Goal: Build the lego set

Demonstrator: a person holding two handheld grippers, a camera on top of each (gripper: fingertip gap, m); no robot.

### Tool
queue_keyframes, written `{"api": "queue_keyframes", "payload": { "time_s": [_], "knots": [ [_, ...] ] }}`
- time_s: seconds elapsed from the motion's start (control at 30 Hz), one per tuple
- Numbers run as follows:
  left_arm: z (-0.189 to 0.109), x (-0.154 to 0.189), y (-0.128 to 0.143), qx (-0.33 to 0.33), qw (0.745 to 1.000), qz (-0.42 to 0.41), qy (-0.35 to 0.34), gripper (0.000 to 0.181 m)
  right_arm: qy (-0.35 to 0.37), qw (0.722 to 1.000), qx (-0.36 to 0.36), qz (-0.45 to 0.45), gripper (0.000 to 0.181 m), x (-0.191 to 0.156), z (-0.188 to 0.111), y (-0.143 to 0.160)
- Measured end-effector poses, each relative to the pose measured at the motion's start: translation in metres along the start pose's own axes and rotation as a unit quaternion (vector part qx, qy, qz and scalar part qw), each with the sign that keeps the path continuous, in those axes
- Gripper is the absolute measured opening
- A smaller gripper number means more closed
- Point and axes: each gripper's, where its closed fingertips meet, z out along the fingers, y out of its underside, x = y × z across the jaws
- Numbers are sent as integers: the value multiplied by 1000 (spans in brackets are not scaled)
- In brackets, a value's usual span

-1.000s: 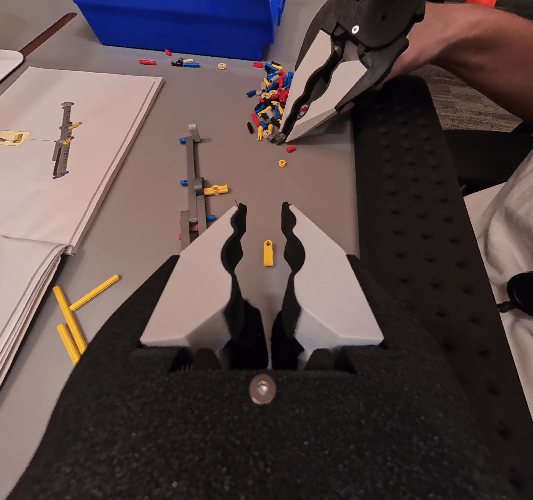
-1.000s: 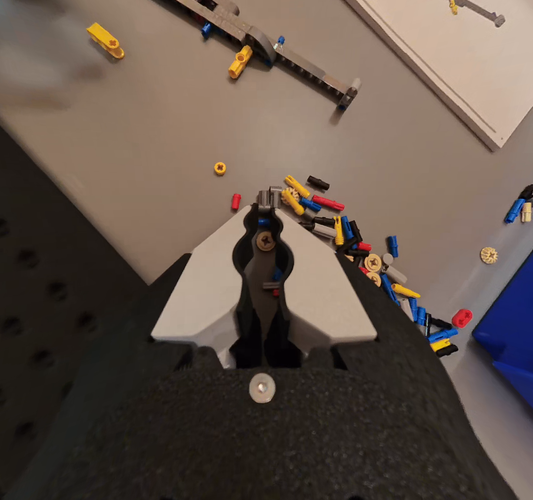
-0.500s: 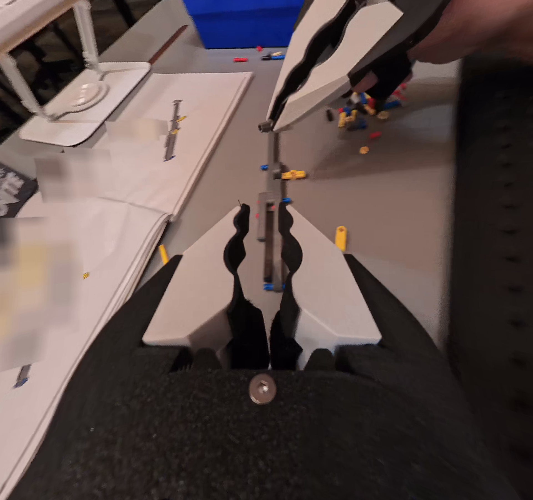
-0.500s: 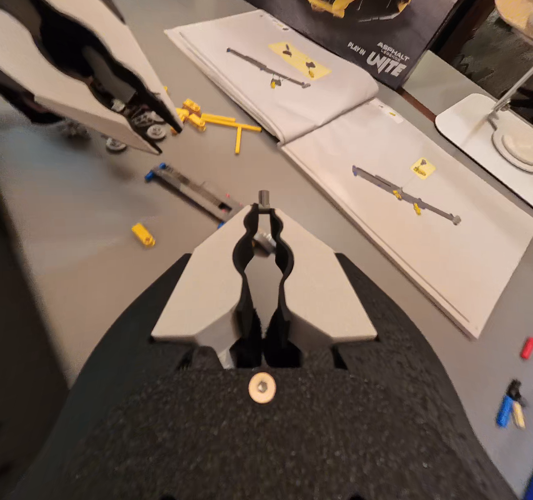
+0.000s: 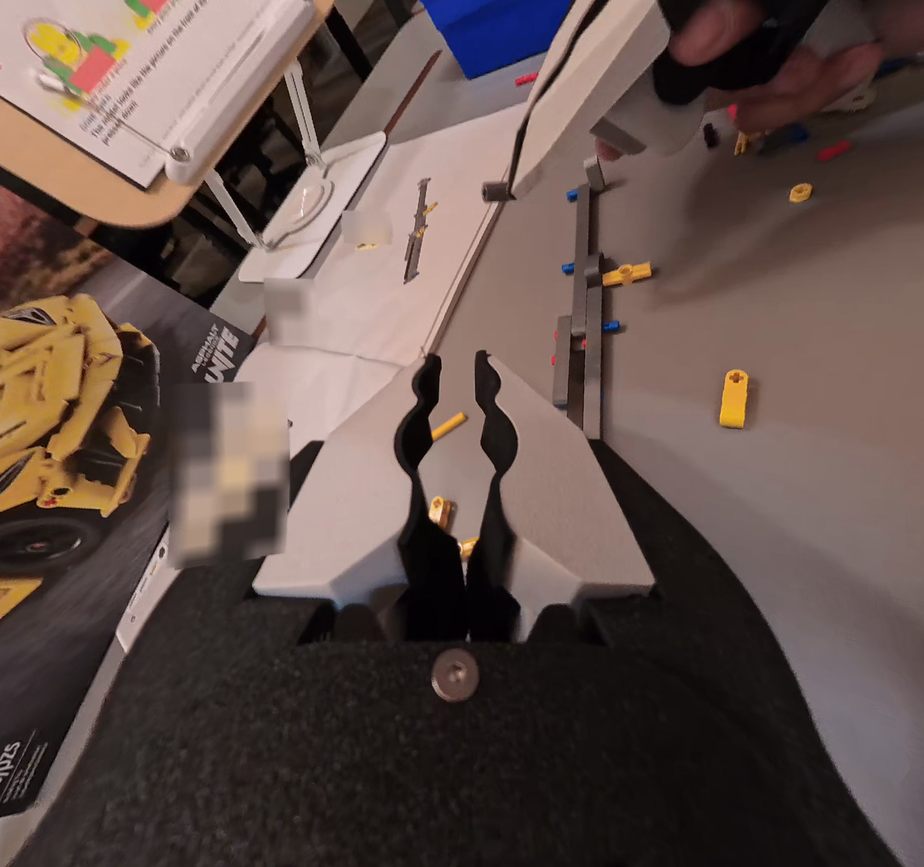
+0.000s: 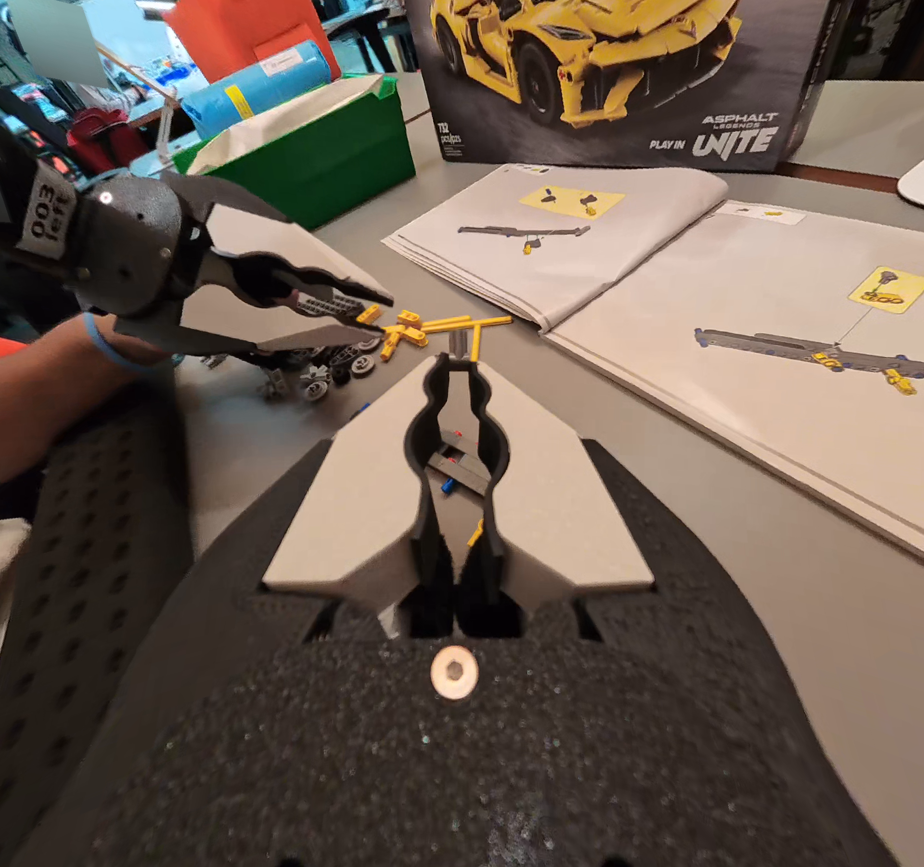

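The right gripper (image 6: pixel 456 360) hangs tilted above the matte grey table (image 6: pixel 700 568), pinching a small dark-grey cylindrical plastic connector (image 6: pixel 457 343); the left gripper (image 5: pixel 457 358) hovers slightly parted, empty.

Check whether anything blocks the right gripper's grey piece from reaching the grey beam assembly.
Nothing visible does. The grey piece in the right gripper hangs near the beam assembly, only bare table between.

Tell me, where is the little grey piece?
The little grey piece is pinched in the right gripper tips, above the table, near the grey beam assembly and open instruction booklet.
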Motion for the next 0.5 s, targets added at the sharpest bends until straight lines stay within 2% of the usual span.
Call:
{"api": "queue_keyframes", "payload": {
  "time_s": [0.17,0.3,0.37,0.5],
  "knots": [
    [-2,-1,-19,51,999,15,-9,20,-32,999,-9,15,7,-7,2,3],
    [-2,7,-24,48,987,142,-51,26,-69,997,-28,7,7,-22,1,7],
    [1,17,-18,23,978,200,-53,34,-61,996,-57,-28,7,-24,1,17],
    [3,34,-20,13,956,285,-61,34,-70,991,-93,-62,7,-36,4,32]
  ]
}}
